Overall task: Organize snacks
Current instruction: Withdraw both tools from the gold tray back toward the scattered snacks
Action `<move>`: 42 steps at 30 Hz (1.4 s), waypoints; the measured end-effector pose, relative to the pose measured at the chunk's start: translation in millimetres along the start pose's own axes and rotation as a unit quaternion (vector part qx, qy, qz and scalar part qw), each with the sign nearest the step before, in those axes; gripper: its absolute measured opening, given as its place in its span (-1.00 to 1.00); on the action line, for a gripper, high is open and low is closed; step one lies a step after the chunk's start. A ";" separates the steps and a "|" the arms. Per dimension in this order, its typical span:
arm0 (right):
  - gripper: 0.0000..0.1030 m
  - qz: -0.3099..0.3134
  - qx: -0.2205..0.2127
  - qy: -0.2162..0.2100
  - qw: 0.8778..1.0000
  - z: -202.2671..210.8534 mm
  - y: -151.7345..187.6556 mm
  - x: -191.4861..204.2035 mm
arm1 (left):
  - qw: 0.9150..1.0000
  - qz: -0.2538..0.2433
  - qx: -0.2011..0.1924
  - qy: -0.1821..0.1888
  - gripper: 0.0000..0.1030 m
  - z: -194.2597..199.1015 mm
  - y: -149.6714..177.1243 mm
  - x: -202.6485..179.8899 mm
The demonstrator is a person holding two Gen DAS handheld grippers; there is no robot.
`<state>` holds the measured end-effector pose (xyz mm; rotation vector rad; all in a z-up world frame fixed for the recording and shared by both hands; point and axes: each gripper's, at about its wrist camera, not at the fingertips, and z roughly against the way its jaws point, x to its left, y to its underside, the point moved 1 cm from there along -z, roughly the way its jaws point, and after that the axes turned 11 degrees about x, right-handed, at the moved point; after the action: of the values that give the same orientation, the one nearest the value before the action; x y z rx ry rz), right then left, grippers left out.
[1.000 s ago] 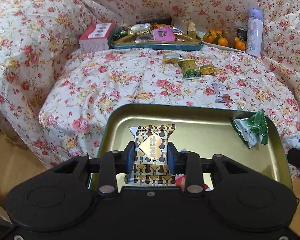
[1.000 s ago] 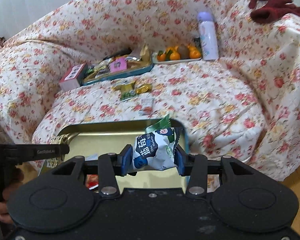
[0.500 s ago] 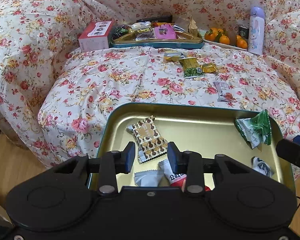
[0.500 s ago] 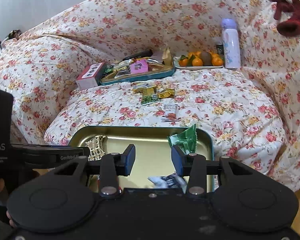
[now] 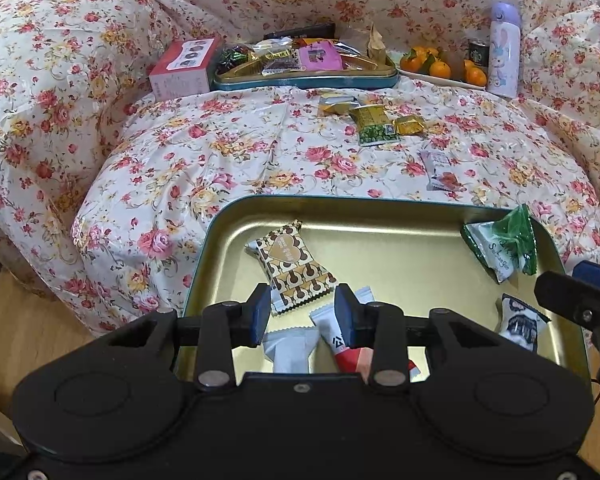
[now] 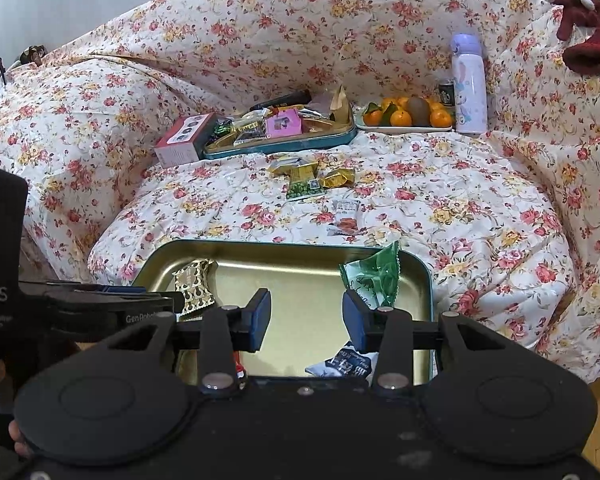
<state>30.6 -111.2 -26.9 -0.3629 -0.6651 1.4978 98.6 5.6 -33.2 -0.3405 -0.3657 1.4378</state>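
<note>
A gold tray with a teal rim point(image 5: 340, 199) point(image 6: 260, 243) rests at the front edge of the flowered sofa. In it lie a brown heart-patterned snack point(image 5: 290, 266) point(image 6: 194, 286), a green-and-white packet point(image 5: 500, 248) point(image 6: 374, 276), a blue-and-white packet point(image 5: 520, 322) point(image 6: 346, 364), a plain white packet point(image 5: 290, 350) and a red-and-white one point(image 5: 350, 350). My left gripper point(image 5: 302, 312) hovers open over the tray's near left part, pads clear of the snacks below. My right gripper point(image 6: 306, 316) stands open above the tray's right half, nothing between its pads. Gold and green packets point(image 5: 374, 122) point(image 6: 312, 178) and a white packet point(image 5: 438, 168) point(image 6: 346, 216) lie loose on the cushion.
At the sofa's back stand a second tray full of snacks point(image 5: 304, 80), a pink box point(image 5: 184, 66), a plate of oranges point(image 5: 440, 68), a small can point(image 5: 478, 54) and a lilac bottle point(image 5: 502, 50). A dark red plush toy point(image 6: 584, 28) lies top right. Wooden floor shows beside the sofa.
The left gripper let go of the brown heart-patterned snack, which now lies tilted in the tray. The right gripper released the blue-and-white packet, which dropped into the tray's near right corner.
</note>
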 end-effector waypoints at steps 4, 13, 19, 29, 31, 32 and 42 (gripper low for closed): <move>-0.16 0.002 0.001 0.001 1.000 0.2 0.1 0.4 | 1.000 0.000 0.003 0.002 -0.12 0.6 0.9 0.2; -0.16 -0.002 0.001 -0.002 1.000 -1.2 -6.0 -1.9 | 1.000 -0.001 0.005 0.001 -0.11 0.2 -11.3 1.8; -0.16 0.001 -0.009 0.010 1.000 -3.6 -15.9 -4.3 | 1.000 0.005 0.012 0.005 -0.11 -3.9 -25.6 5.1; -0.16 -0.002 -0.021 0.028 0.999 -13.2 -40.3 -12.4 | 1.000 0.000 0.000 -0.009 -0.11 -10.6 -52.9 8.8; -0.16 -0.004 -0.022 0.031 0.999 -15.7 -45.9 -15.2 | 1.000 -0.002 -0.001 -0.010 -0.11 -12.6 -59.4 9.2; -0.16 -0.005 -0.022 0.032 0.999 -17.5 -48.6 -17.0 | 1.000 -0.003 -0.002 -0.010 -0.11 -13.4 -62.6 9.3; -0.16 -0.019 -0.024 0.038 0.999 -36.9 -78.5 -27.7 | 1.000 -0.012 -0.011 -0.015 -0.11 -23.4 -91.1 7.9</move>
<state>116.8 -137.1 -12.9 -0.4398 -0.6446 1.4263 190.9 3.9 -13.9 -0.3317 -0.4090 1.4182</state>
